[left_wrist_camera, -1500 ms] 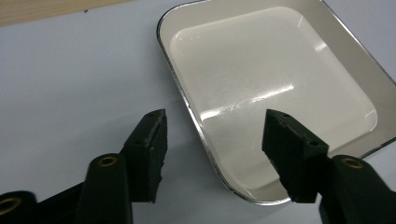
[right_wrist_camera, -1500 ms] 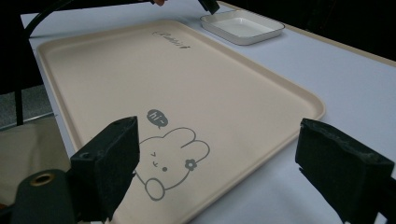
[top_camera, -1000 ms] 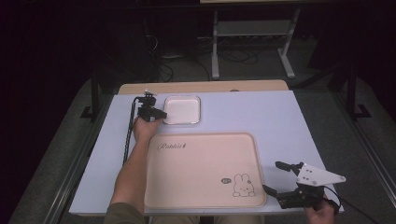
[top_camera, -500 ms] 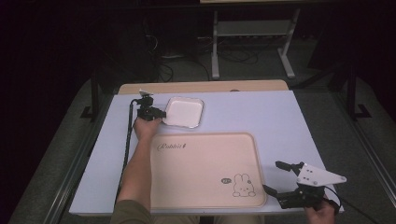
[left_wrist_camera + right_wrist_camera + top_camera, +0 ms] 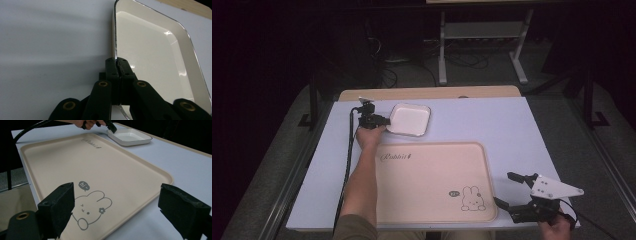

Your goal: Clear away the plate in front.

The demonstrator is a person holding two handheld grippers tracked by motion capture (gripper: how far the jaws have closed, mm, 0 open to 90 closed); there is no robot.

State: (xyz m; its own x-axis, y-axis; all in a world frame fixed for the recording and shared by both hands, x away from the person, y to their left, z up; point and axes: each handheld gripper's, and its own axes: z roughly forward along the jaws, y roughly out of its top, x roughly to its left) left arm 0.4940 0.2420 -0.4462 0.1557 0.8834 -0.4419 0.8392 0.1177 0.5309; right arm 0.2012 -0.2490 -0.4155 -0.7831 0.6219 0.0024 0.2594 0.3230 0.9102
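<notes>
Pale lilac-white table (image 5: pixel 492 125) carries everything, with a wooden strip along its far edge. Largest item on it is the beige tray (image 5: pixel 432 185), lying flat at the near middle, printed with a script word near its far left corner and a rabbit drawing with a "hi~" bubble near its near right corner; tray bed is bare. Beyond the tray's far left corner, just apart from it, sits the white dish (image 5: pixel 409 120), a shallow rectangular dish with rounded corners and a thin dark rim line, flat on the table, nothing inside. Left forearm reaches up past the tray's left edge. Left gripper (image 5: pixel 382 120) is at the dish's left rim, cable trailing back toward the near edge. In the left gripper view its jaws have just been closing and now stand pressed together on the dish (image 5: pixel 155 57) rim, one pad inside the wall, one outside, pinching the thin edge between them. Dish base appears to rest on the table. Right gripper (image 5: pixel 512 192) hovers off the tray's near right corner, grey plate on top, held from below by the hand. Its jaws stand spread wide, nothing between them; through the gap the right gripper view shows the tray's (image 5: pixel 75 167) rabbit corner.
</notes>
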